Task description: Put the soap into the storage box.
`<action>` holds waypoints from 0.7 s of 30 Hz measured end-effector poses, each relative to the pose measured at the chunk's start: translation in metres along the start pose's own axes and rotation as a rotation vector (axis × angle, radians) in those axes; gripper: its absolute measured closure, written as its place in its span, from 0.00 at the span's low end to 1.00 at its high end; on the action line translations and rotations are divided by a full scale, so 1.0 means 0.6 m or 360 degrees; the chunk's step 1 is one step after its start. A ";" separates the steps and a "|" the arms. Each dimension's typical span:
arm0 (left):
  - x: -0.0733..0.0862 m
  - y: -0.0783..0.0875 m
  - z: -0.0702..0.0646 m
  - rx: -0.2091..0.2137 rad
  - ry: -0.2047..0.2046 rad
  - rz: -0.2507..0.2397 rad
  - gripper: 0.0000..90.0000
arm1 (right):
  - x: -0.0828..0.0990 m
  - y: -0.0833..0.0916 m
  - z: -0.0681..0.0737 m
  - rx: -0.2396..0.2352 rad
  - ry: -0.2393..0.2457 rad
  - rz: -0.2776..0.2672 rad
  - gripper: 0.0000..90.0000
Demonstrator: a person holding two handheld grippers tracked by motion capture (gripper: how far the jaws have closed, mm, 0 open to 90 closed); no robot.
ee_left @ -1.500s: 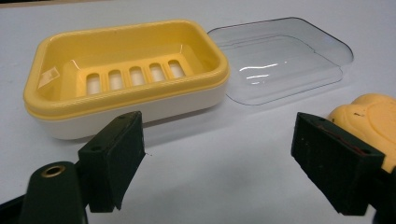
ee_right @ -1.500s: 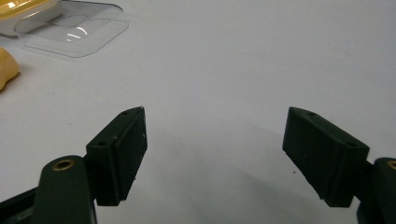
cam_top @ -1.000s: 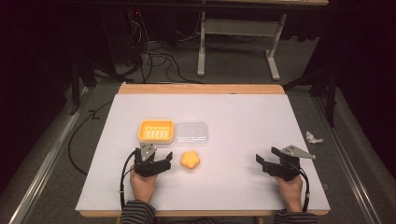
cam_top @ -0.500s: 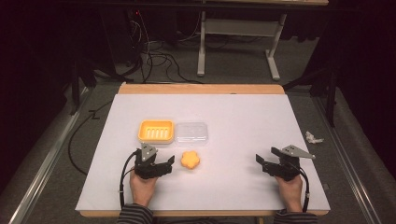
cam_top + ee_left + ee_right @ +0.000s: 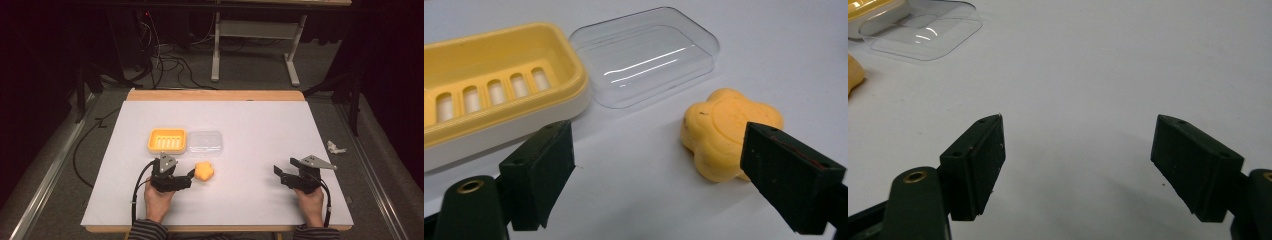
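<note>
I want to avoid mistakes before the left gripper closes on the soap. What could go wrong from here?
The left gripper is open, and the soap sits off-centre by one jaw: closing now may push it away, not grip it. Its lobed edge could slip. The clear lid touches the yellow soap dish; a careless placement may knock it.

The left gripper [image 5: 186, 176] sits low over the table's near-left side, held from behind by the left hand [image 5: 159, 199], its forearm in a striped sleeve. Its jaws have just been opening and stand wide apart, gripping nothing. The right gripper [image 5: 280, 172] rests at the near-right, held by the right hand [image 5: 310, 202], pointing toward the left one. Its jaws gape wide, with nothing between them.
</note>
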State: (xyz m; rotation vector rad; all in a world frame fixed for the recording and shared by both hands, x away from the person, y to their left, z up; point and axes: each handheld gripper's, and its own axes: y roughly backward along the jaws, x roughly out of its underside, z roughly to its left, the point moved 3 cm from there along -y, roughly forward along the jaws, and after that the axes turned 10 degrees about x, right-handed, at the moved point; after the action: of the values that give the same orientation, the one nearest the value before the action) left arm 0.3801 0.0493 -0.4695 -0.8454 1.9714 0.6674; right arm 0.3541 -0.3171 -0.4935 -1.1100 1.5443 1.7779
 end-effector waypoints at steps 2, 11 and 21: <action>0.000 -0.001 -0.008 0.0013 -0.0011 0.0014 0.16 | 0.000 0.000 0.001 0.0002 0.0000 0.0009 0.25; 0.005 -0.014 -0.028 0.0052 -0.0036 0.0074 0.15 | 0.000 0.000 0.001 0.0002 0.0004 0.0013 0.24; 0.020 -0.045 -0.053 0.0084 -0.0112 0.0171 0.15 | 0.000 -0.001 0.000 0.0003 0.0005 0.0018 0.24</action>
State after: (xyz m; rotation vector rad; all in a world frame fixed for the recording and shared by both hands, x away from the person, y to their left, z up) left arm 0.3800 0.0061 -0.4684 -0.6792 1.9729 0.6943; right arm 0.3546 -0.3167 -0.4939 -1.1059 1.5563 1.7827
